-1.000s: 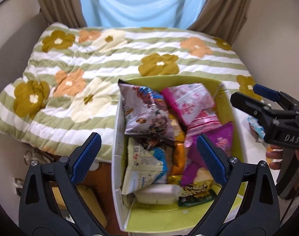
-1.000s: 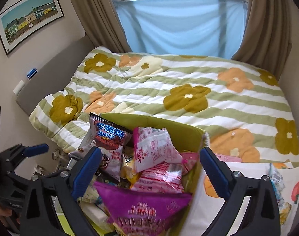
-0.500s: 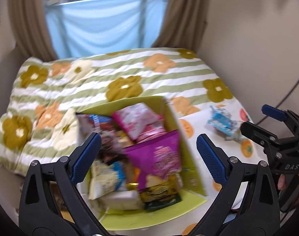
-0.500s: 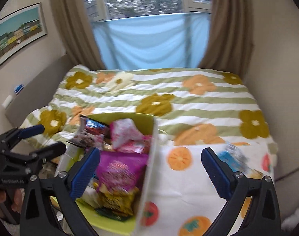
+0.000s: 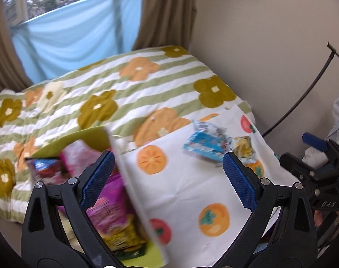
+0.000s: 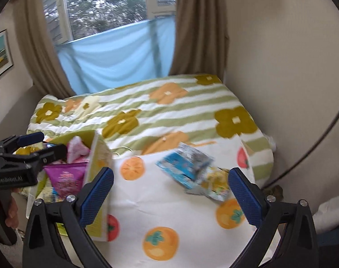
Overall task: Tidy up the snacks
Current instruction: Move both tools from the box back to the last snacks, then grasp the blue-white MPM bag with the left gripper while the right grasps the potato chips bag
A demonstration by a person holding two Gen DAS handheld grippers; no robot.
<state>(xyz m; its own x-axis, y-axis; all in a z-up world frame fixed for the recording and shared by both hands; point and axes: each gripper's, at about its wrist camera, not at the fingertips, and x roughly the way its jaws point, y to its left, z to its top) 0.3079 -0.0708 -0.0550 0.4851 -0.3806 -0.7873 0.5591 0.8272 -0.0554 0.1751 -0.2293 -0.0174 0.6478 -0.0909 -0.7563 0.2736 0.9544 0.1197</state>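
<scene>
My left claw (image 5: 168, 181) stands wide with nothing between its blue pads, and my right claw (image 6: 170, 193) is spread just as wide and equally empty. Both point down over the counter (image 6: 160, 203), which wears a white cloth printed with oranges and tomatoes. In the right wrist view, a blue snack packet (image 6: 184, 167) lies on that cloth at about one o'clock from the claw, touching a yellow packet (image 6: 217, 186) at its three o'clock side. At nine o'clock sits the green bin (image 6: 98, 174), its near wall just beside my right claw's left pad, crammed with bags: a purple bag (image 6: 64, 176) in front, a pink bag (image 6: 76, 148) behind it. The picture is blurred, so I cannot read the labels. Beyond the counter, at twelve o'clock, is the bed with a flowered striped quilt (image 6: 147, 116), then the curtained window (image 6: 107, 6).
</scene>
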